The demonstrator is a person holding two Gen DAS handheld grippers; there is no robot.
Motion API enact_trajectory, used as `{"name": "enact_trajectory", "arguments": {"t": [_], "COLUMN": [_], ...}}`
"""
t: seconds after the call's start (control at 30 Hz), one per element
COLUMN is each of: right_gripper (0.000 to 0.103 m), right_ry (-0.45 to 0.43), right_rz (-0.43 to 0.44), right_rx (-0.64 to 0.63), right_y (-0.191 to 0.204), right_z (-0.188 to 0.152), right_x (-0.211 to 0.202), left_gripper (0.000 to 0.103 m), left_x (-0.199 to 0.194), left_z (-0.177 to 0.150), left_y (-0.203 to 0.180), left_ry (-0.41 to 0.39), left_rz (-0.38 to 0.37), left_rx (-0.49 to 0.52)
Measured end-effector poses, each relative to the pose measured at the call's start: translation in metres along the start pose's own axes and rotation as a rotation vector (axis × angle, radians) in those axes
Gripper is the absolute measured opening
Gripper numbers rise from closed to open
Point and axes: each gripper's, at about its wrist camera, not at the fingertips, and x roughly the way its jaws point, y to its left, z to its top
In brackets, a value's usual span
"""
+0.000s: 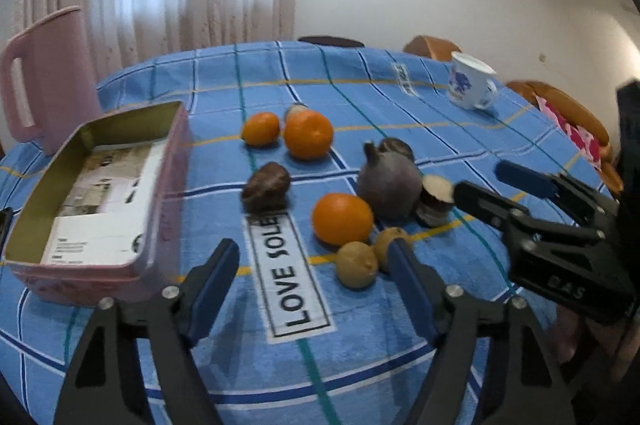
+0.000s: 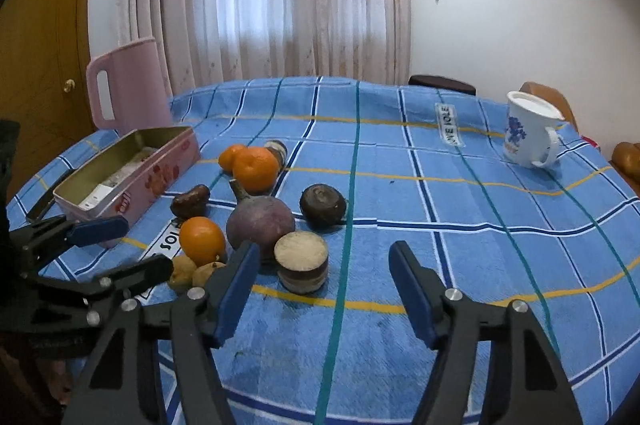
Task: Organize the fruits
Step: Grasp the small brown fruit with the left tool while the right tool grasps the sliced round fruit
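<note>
Fruits lie on the blue checked tablecloth (image 1: 360,97): three oranges (image 1: 342,218) (image 1: 308,134) (image 1: 261,129), two small yellow-brown fruits (image 1: 356,264), a purple round fruit with a stem (image 1: 387,188), a cut dark piece with a pale face (image 1: 435,200), and dark brown fruits (image 1: 266,187) (image 2: 323,205). An open pink tin (image 1: 160,193) with paper inside stands at the left. My left gripper (image 1: 314,265) is open and empty, just before the yellow-brown fruits. My right gripper (image 2: 322,267) is open and empty, just short of the cut piece (image 2: 302,265).
A pink jug (image 1: 44,81) stands behind the tin. A white cup with blue print (image 1: 470,81) sits tilted at the far right. Wooden chairs (image 1: 560,105) stand past the table's right edge. The right gripper also shows in the left wrist view (image 1: 478,179).
</note>
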Motion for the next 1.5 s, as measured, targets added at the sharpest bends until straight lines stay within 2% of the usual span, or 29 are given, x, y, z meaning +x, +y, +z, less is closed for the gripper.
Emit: {"name": "enact_trajectory", "arguments": {"t": [0.13, 0.17, 0.23, 0.3, 0.33, 0.47, 0.57, 0.6, 0.63, 0.7, 0.8, 0.87, 0.93, 1.1, 1.13, 1.2, 1.37, 1.43, 1.5], "right_gripper": [0.068, 0.068, 0.058, 0.056, 0.056, 0.053, 0.045, 0.038, 0.038, 0.038, 0.038, 0.038, 0.038, 0.038, 0.038, 0.038, 0.038, 0.038, 0.038], "right_ry": [0.051, 0.073, 0.103, 0.137, 0.145, 0.167, 0.214, 0.215, 0.215, 0.191, 0.153, 0.139, 0.127, 0.126, 0.124, 0.117, 0.114, 0.111, 0.109], "right_rz": [0.035, 0.037, 0.05, 0.052, 0.059, 0.09, 0.149, 0.166, 0.176, 0.187, 0.152, 0.146, 0.139, 0.164, 0.164, 0.166, 0.165, 0.163, 0.164], "right_rx": [0.012, 0.011, 0.007, 0.015, 0.02, 0.03, 0.047, 0.061, 0.074, 0.079, 0.061, 0.068, 0.068, 0.06, 0.052, 0.049, 0.041, 0.034, 0.034], "right_y": [0.0, 0.0, 0.002, 0.001, 0.0, -0.001, -0.004, -0.006, -0.008, -0.008, -0.006, -0.008, -0.011, -0.009, -0.008, -0.008, -0.008, -0.007, -0.007], "right_z": [0.004, 0.005, 0.005, 0.005, 0.006, 0.006, 0.006, 0.007, 0.006, 0.006, -0.001, -0.005, -0.007, -0.005, -0.004, -0.005, -0.004, -0.005, -0.005], "right_x": [0.013, 0.017, 0.022, 0.029, 0.031, 0.036, 0.047, 0.048, 0.048, 0.043, 0.028, 0.021, 0.017, 0.018, 0.018, 0.017, 0.017, 0.017, 0.016], "left_gripper": [0.059, 0.058, 0.058, 0.057, 0.052, 0.052, 0.055, 0.061, 0.068, 0.068, 0.068, 0.065, 0.055, 0.054, 0.045, 0.036, 0.036, 0.027, 0.027], "left_x": [0.009, 0.011, 0.011, 0.009, 0.008, 0.004, 0.002, 0.001, 0.0, 0.0, 0.006, 0.011, 0.015, 0.016, 0.018, 0.02, 0.022, 0.025, 0.026], "left_z": [0.0, 0.001, 0.001, 0.0, 0.0, -0.003, -0.004, -0.004, -0.004, -0.004, -0.004, -0.004, -0.003, 0.003, 0.003, 0.0, -0.001, 0.002, 0.003], "left_y": [-0.005, -0.006, -0.008, -0.008, -0.007, -0.002, 0.0, 0.0, -0.001, -0.002, -0.001, -0.001, -0.001, -0.003, -0.001, -0.001, -0.011, -0.008, -0.005], "left_ry": [0.048, 0.051, 0.049, 0.049, 0.043, 0.046, 0.043, 0.037, 0.033, 0.036, 0.066, 0.089, 0.105, 0.086, 0.097, 0.123, 0.125, 0.125, 0.125], "left_rz": [-0.052, -0.063, -0.055, -0.052, -0.056, -0.074, -0.074, -0.075, -0.073, -0.065, -0.078, -0.088, -0.082, -0.031, -0.041, -0.066, -0.051, -0.053, -0.071], "left_rx": [0.006, 0.007, 0.016, 0.016, 0.013, 0.001, -0.005, -0.005, -0.001, 0.008, 0.008, 0.003, -0.002, 0.002, -0.004, -0.006, 0.041, 0.03, 0.013]}}
